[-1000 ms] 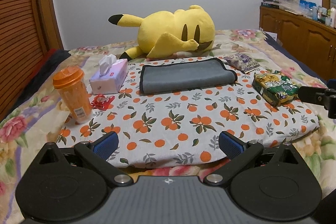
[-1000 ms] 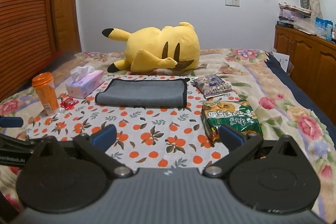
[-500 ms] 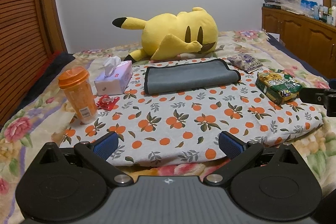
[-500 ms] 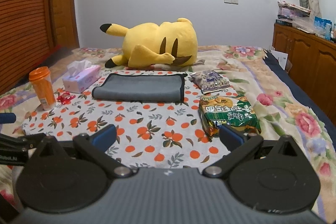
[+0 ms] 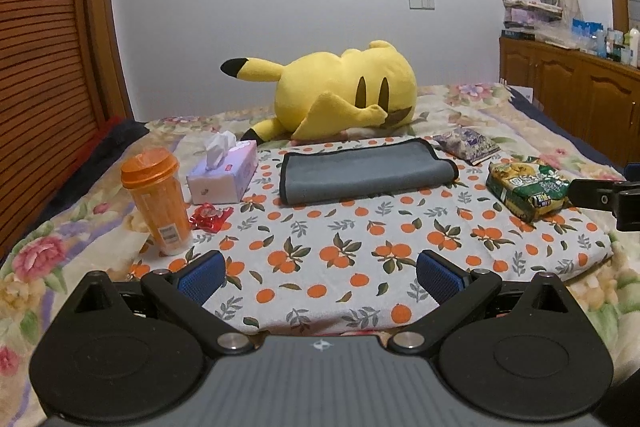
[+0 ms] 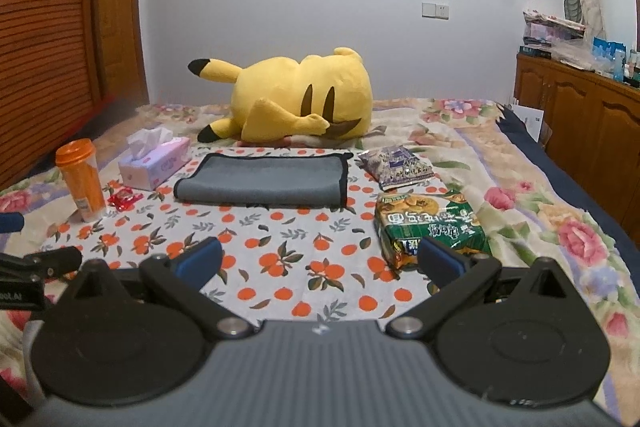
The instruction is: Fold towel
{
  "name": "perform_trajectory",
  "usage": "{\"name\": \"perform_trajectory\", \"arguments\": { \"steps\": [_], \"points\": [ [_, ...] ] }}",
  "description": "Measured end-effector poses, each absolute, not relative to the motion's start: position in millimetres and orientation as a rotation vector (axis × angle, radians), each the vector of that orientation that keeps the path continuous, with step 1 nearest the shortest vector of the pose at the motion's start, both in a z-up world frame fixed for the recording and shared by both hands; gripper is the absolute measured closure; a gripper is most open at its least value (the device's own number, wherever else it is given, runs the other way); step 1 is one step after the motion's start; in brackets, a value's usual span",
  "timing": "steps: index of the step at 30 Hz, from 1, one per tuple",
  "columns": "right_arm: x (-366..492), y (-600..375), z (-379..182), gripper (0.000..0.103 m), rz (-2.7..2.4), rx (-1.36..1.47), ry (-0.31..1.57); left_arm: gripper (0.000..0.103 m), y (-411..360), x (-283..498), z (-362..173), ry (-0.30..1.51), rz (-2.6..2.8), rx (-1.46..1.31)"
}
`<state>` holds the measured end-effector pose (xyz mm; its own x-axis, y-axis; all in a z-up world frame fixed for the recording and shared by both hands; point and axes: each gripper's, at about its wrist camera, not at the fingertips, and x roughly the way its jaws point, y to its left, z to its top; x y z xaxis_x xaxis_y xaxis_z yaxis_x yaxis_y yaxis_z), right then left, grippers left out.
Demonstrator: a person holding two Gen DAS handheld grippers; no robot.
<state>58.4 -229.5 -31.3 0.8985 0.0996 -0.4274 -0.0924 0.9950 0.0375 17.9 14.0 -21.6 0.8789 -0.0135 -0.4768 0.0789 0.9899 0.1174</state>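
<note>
A grey towel with black trim (image 5: 366, 173) lies folded flat on the orange-print cloth (image 5: 360, 247) on the bed, in front of the yellow plush. It also shows in the right wrist view (image 6: 264, 179). My left gripper (image 5: 320, 277) is open and empty, well short of the towel, over the near edge of the cloth. My right gripper (image 6: 320, 263) is open and empty, also well back from the towel, with its right finger over the green snack bag (image 6: 432, 227).
An orange tumbler (image 5: 158, 195), tissue box (image 5: 224, 177) and red wrapper (image 5: 208, 217) stand left of the towel. A purple packet (image 5: 466, 143) and the green bag (image 5: 528, 189) lie right. The yellow plush (image 5: 340, 93) lies behind. A wooden cabinet (image 5: 580, 95) stands at right.
Both grippers have drawn back and tilted up, so the bed scene sits lower and farther in both views. The towel has not moved. Both grippers stay open.
</note>
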Motion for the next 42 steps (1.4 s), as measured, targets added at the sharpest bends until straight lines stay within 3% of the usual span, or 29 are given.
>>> {"name": "perform_trajectory", "arguments": {
  "steps": [42],
  "points": [
    [43,-233,-21,0.000,0.092,0.030,0.296,0.000,10,-3,-9,0.330,-0.058,0.147]
  ]
}}
